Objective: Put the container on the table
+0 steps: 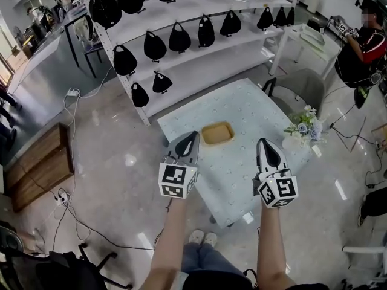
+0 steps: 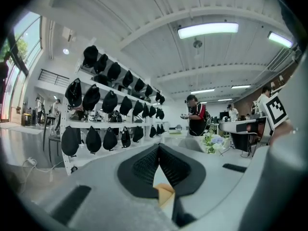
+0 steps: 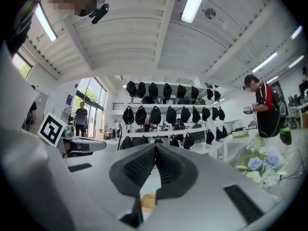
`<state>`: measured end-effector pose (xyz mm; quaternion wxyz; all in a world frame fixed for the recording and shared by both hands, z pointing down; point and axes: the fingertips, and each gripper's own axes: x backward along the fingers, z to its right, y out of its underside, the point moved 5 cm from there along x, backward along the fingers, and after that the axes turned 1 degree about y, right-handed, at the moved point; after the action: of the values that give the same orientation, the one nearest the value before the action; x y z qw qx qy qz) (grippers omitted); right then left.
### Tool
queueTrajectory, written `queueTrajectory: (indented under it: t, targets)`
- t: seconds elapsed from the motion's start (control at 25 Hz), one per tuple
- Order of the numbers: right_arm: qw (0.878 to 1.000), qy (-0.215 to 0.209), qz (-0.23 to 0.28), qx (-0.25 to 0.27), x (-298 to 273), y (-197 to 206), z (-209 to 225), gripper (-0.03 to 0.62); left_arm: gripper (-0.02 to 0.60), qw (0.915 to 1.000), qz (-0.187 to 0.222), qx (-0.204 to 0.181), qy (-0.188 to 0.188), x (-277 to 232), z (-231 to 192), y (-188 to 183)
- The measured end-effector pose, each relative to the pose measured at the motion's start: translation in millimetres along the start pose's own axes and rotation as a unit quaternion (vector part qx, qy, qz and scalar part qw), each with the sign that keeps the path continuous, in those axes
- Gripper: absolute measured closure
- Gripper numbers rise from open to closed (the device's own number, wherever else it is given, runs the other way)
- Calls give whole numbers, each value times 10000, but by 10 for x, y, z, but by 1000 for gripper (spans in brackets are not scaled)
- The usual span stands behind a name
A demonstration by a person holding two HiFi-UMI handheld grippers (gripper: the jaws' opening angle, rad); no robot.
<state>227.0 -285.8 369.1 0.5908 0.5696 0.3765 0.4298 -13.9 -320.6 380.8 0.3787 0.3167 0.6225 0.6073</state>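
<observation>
Both tongs are pressed together with nothing in them: left tongs (image 1: 192, 136), right tongs (image 1: 263, 144). The container (image 1: 217, 133) sits flat on the table (image 1: 242, 186), in its far half, closer to the left edge than the right. In the head view we see it between the two tongs, nearer the left pair and touching neither. Each gripper view shows us a tan sliver of it low beneath the closed tips. Flowers (image 1: 304, 128) stand at the right edge.
</observation>
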Motion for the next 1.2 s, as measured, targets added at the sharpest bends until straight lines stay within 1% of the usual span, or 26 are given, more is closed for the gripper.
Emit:
queueTrajectory:
  t: [0.16,0.28,0.56,0.8,1.2]
  targets:
    - [9996,196,174,-140,344,-116,-55,595,580,9998,128,27,-136,374,45,-143]
    - [9991,323,264,-107,601,-168,-109,595,580,9994,253,28,-218,636,82,-196]
    - [9981,479,380,-37,1050,-235,-213,595,580,9986,478,-8,-205,1061,220,-278]
    - [9980,500,384,-23,1246,-249,-284,595,580,9988,481,-55,-88,1202,339,-237]
    - [9984,445,331,60,1367,-281,-393,597,580,9988,479,10,-90,1333,358,-239]
